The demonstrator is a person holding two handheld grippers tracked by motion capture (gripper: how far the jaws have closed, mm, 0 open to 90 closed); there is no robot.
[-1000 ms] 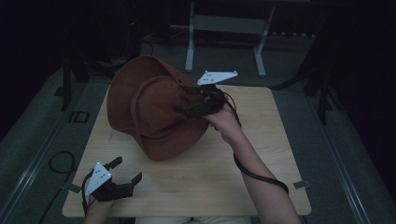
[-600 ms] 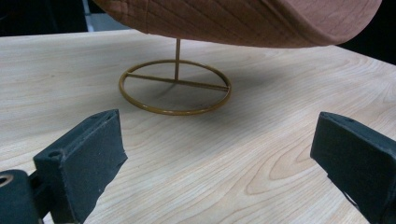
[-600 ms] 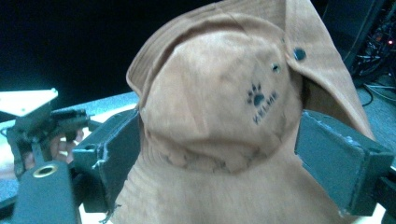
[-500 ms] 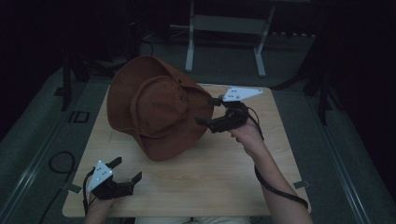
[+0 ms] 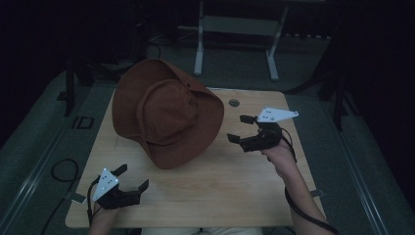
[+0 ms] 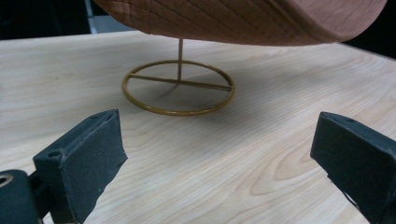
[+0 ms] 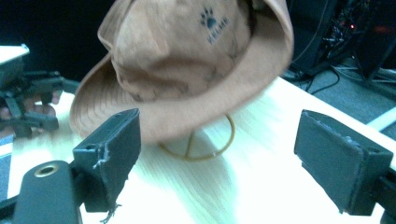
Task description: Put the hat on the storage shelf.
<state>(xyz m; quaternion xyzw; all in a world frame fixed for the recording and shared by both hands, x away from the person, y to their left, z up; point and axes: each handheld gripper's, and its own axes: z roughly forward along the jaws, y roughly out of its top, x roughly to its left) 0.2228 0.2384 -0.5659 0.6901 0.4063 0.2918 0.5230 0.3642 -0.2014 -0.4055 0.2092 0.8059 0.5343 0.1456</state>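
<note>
While the left gripper (image 5: 133, 178) is held low at the near left corner of the wooden table (image 5: 205, 196), its jaws are seen spread wide and empty, pointed toward the hat well apart from them. Farther along, the right gripper (image 5: 241, 129) is held just beside the brim of the brown wide-brimmed hat (image 5: 166, 115), jaws parted with nothing between them. At mid-table the hat is perched tilted on a thin gold wire stand (image 6: 179, 86), whose ring base is seen flat on the wood beneath the brim.
</note>
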